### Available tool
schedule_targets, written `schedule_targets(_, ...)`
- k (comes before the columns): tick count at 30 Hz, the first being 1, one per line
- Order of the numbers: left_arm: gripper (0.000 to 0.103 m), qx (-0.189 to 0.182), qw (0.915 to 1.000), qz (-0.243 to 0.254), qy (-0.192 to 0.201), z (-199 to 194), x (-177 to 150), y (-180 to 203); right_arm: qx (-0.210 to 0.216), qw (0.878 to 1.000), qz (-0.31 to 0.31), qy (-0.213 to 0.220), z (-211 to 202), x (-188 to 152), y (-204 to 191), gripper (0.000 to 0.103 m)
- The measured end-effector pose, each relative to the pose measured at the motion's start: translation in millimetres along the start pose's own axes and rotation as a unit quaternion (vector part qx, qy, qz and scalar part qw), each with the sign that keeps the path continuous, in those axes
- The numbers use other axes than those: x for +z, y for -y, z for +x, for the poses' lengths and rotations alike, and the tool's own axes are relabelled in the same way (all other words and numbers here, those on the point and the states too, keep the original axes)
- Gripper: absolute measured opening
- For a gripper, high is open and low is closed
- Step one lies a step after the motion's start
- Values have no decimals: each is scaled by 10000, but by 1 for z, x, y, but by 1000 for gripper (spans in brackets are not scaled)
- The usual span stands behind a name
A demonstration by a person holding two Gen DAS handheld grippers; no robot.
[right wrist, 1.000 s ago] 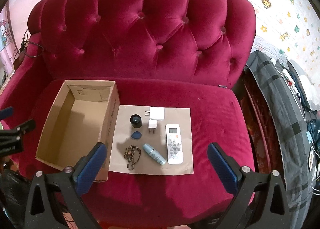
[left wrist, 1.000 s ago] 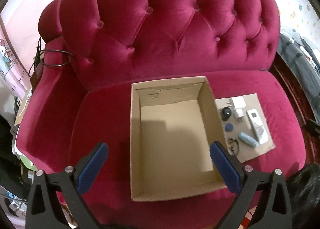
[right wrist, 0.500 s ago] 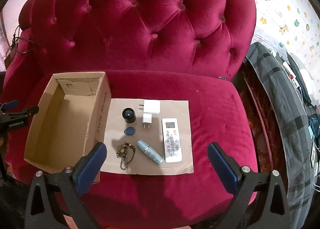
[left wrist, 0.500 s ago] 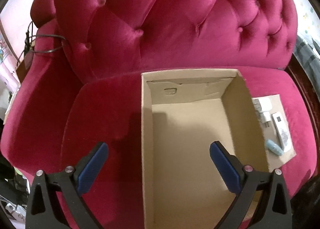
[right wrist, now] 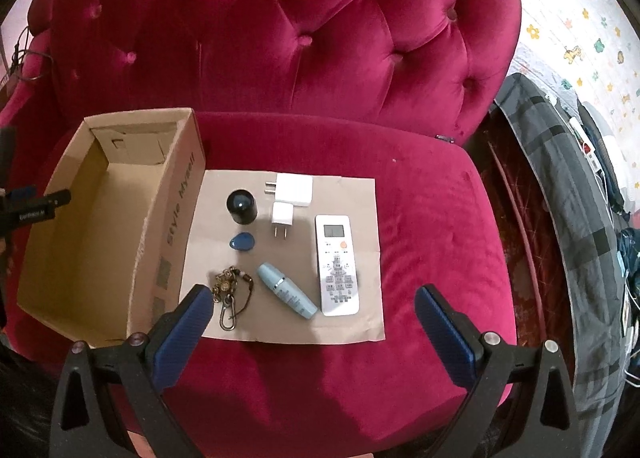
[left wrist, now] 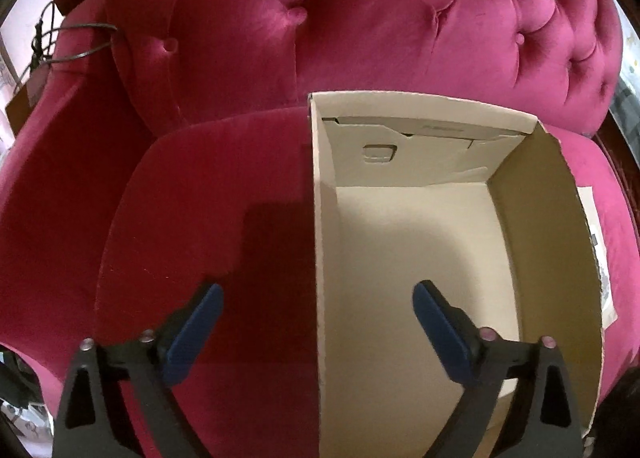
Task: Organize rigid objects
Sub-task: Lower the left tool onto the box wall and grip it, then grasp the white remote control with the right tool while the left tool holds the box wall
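An empty open cardboard box (left wrist: 532, 250) (right wrist: 176, 193) stands on the left of a red sofa seat. Right of it, a brown paper sheet (right wrist: 364, 322) holds a white remote (right wrist: 337, 264), a light blue tube (right wrist: 286, 290), two white chargers (right wrist: 294, 189) (right wrist: 282, 215), a black cylinder (right wrist: 241, 205), a blue tag (right wrist: 242, 242) and a brass keychain (right wrist: 229, 294). My left gripper (left wrist: 316, 298) is open over the box's left wall. My right gripper (right wrist: 314, 302) is open and empty above the sheet's front edge.
The tufted sofa back (right wrist: 280, 29) rises behind. A dark plaid blanket (right wrist: 568, 209) with small items lies on the right of the sofa. A black cable (left wrist: 68, 41) hangs over the left armrest.
Both grippers have moved forward and lower towards the seat. The left one has shifted left, from over the box's inside to its left wall. Nothing on the sheet has moved.
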State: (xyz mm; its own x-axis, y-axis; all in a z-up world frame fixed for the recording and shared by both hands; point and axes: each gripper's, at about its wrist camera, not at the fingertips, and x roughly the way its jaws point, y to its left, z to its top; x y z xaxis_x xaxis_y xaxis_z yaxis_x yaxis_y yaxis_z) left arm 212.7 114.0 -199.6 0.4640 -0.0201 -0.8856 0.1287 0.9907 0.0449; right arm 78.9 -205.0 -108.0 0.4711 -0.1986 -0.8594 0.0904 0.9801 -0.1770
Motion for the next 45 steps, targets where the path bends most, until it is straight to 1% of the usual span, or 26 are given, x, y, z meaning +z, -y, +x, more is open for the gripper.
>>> schedule_targets(1, 88, 7, 10000, 15, -17, 2, 0, 0, -8, 10000, 5, -12, 2, 0, 0, 102)
schedule_targets(2, 85, 20, 10000, 18, -40, 4, -1, -1, -8, 10000, 28, -19, 5, 0, 0, 102)
schedule_targets(4, 73, -17, 9999, 33, -144, 9, -2, -1, 0, 10000, 66, -28, 7, 0, 1, 102)
schedule_targets(5, 69, -53, 9998, 64, -187, 10, -4, 1, -9, 10000, 81, -32, 9, 0, 1, 102)
schedule_targets(7, 46, -78, 9996, 157, -234, 12, -6, 5, -15, 9999, 110, -33, 12, -1, 2, 102)
schedule_targets(8, 38, -77, 9995, 190, -250, 13, -6, 7, -13, 9999, 125, -37, 13, -1, 3, 102)
schedule_targets(9, 20, -74, 9994, 208, -284, 15, -5, 8, -22, 9999, 145, -41, 15, 0, 4, 102)
schedule_targets(10, 16, -74, 9993, 206, -306, 16, -5, 8, -16, 9999, 155, -38, 16, -1, 4, 102)
schedule_targets(15, 16, -146, 9992, 199, -308, 17, -5, 7, -25, 9998, 210, 15, 20, -1, 7, 102)
schedule_targets(23, 16, -110, 9994, 165, -287, 16, -7, 7, -44, 9997, 241, 34, 37, 1, 17, 102)
schedule_targets(27, 16, -108, 9995, 126, -283, 15, -8, 6, -48, 9998, 212, 43, 55, 7, 26, 102)
schedule_targets(30, 16, -94, 9995, 134, -279, 16, -7, 5, 65, 9997, 239, 11, 71, 12, 32, 102)
schedule_targets(34, 16, -73, 9995, 123, -277, 17, -7, 6, 248, 9991, 306, -135, 97, 18, 41, 102)
schedule_targets(45, 16, -22, 9995, 132, -291, 17, -6, 7, 387, 9981, 205, -432, 164, 14, 54, 102)
